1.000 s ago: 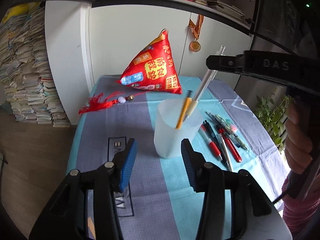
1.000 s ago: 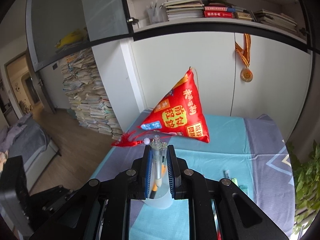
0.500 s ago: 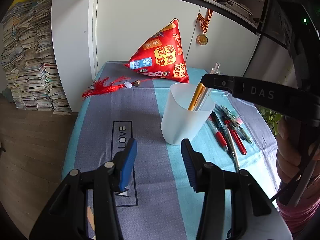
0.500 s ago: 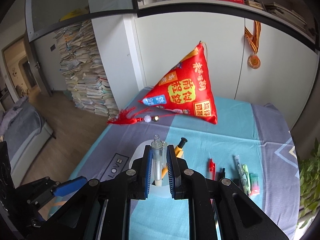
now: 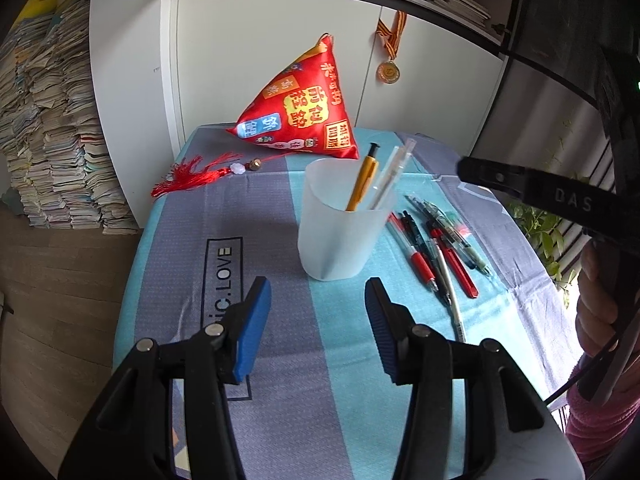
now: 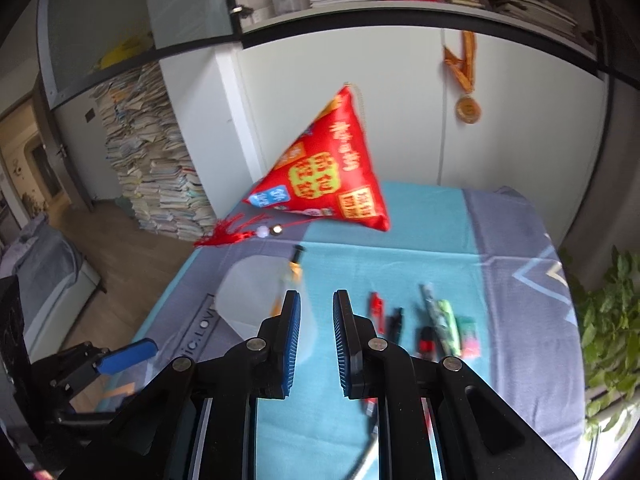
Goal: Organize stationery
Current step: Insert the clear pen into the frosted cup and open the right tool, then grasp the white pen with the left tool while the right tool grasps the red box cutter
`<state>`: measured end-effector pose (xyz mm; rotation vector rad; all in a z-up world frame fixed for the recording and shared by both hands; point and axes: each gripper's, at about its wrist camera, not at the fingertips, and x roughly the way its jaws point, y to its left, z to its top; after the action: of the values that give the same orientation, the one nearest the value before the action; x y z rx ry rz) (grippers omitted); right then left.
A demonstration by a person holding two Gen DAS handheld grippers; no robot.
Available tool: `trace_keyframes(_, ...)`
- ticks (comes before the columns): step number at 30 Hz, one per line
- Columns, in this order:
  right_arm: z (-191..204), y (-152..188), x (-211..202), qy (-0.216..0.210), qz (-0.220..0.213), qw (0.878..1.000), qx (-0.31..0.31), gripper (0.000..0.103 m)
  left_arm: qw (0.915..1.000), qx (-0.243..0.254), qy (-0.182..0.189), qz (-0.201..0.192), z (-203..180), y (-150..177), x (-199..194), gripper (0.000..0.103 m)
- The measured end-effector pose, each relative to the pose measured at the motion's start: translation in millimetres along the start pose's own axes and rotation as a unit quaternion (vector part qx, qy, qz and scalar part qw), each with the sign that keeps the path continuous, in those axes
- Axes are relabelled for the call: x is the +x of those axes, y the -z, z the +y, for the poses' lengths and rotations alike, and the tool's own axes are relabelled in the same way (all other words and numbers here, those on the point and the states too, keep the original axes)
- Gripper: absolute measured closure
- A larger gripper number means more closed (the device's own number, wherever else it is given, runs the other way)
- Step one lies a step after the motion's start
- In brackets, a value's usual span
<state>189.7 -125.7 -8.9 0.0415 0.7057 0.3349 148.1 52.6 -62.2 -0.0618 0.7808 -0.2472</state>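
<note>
Left wrist view looks down at a table with a blue and grey cloth [image 5: 280, 380]. The left gripper [image 5: 316, 284] is at 6 o'clock. Its blue pads are wide apart and have just been opening a little. Nothing is between them. The white cup [image 5: 340, 236] stands just past the pads, toward 12 o'clock, and they do not touch it.

Two pens stand in the cup and lean toward 1 o'clock. One is a yellow pen [image 5: 362, 180] with a black top. The other is a clear pen [image 5: 390, 176].

More pens [image 5: 436, 248] lie flat on the cloth at 3 o'clock from the cup, side by side. Some have red on them, some are black and some are green.

The right gripper [image 5: 500, 176] reaches in from 3 o'clock, up above the pens. A hand [image 5: 596, 300] holds it.

A red pouch [image 5: 304, 108] shaped like a pointy hill sits at 12 o'clock from the cup. Its red tassel [image 5: 192, 176] lies at 10 o'clock.

From the right wrist view, which is blurry, the right gripper [image 6: 316, 296] has its pads close together with only a thin gap. Nothing is in that gap. The cup [image 6: 248, 296] is at 9 o'clock from its tips. The loose pens are at 3 o'clock.
</note>
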Motion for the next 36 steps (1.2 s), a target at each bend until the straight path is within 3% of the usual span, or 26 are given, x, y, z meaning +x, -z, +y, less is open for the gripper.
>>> trace_keyframes(9, -81, 44, -4, 0.058, 0.046, 0.995, 0.071, 0.087, 0.9976, 0.047, 0.046, 0.024, -51, 6, 10, 0.056)
trace_keyframes(19, -99, 85, 12, 0.022, 0.094, 0.993, 0.063, 0.087, 0.9855, 0.084, 0.108, 0.100, -108, 22, 55, 0.058)
trace_keyframes(21, -104, 91, 12, 0.018, 0.096, 0.993, 0.072, 0.087, 0.9830, 0.092, 0.110, 0.114, -117, 26, 64, 0.068)
trace_keyframes(22, -107, 92, 12, 0.017, 0.097, 0.992, 0.078, 0.087, 0.9815, 0.096, 0.110, 0.124, -121, 28, 70, 0.080)
trace_keyframes(28, -118, 99, 9, 0.011, 0.095, 0.991, 0.089, 0.087, 0.9786, 0.101, 0.101, 0.148, -135, 34, 92, 0.082)
trace_keyframes(32, -115, 99, 10, 0.000, 0.094, 0.992, 0.083, 0.086, 0.9784, 0.098, 0.092, 0.157, -133, 33, 99, 0.093)
trace_keyframes(36, -107, 99, 17, -0.010, 0.098, 0.993, 0.071, 0.067, 0.9790, 0.091, 0.091, 0.158, -122, 36, 90, 0.095)
